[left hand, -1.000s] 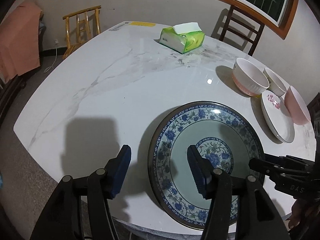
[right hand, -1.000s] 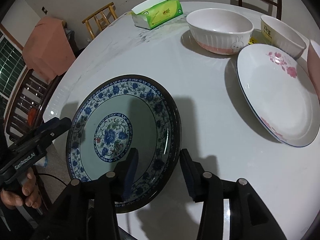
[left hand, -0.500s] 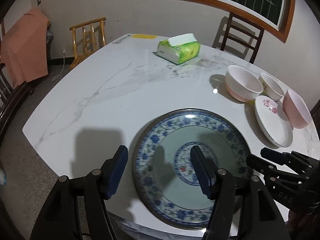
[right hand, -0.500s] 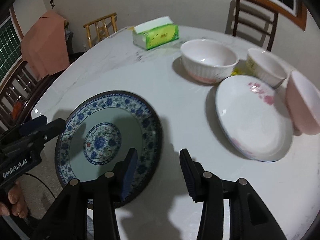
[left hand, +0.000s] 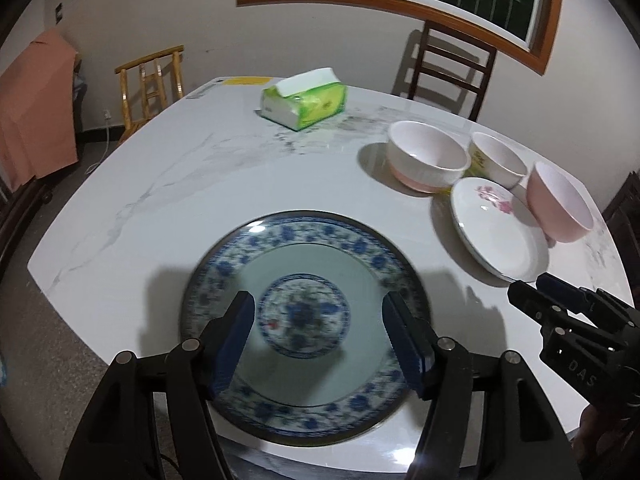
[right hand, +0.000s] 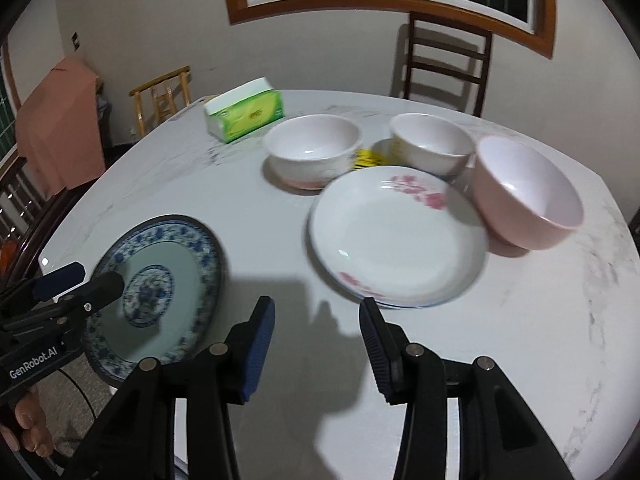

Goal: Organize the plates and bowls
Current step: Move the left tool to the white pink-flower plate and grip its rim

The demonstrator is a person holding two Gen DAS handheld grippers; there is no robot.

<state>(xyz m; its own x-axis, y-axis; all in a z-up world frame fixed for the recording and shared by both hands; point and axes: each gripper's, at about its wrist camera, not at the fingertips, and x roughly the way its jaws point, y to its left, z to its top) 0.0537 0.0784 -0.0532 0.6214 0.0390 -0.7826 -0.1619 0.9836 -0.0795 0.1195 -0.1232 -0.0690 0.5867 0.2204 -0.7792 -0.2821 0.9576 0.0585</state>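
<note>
Right claw (right hand: 316, 344) part-open, empty, above bare counter (right hand: 248, 200); white floral plate (right hand: 396, 240) just ahead, nearer it. Left claw (left hand: 318, 336) wider after opening, empty, over blue-patterned plate (left hand: 304, 360) at counter's near edge.

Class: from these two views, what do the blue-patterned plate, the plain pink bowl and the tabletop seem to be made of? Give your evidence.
Blue-patterned plate: probably glazed ceramic, glossy with a painted floral band.
Plain pink bowl: smooth, evenly coloured; ceramic or melamine, can't tell.
Tabletop: polished marble or imitation, white with grey veins and reflections.
</note>
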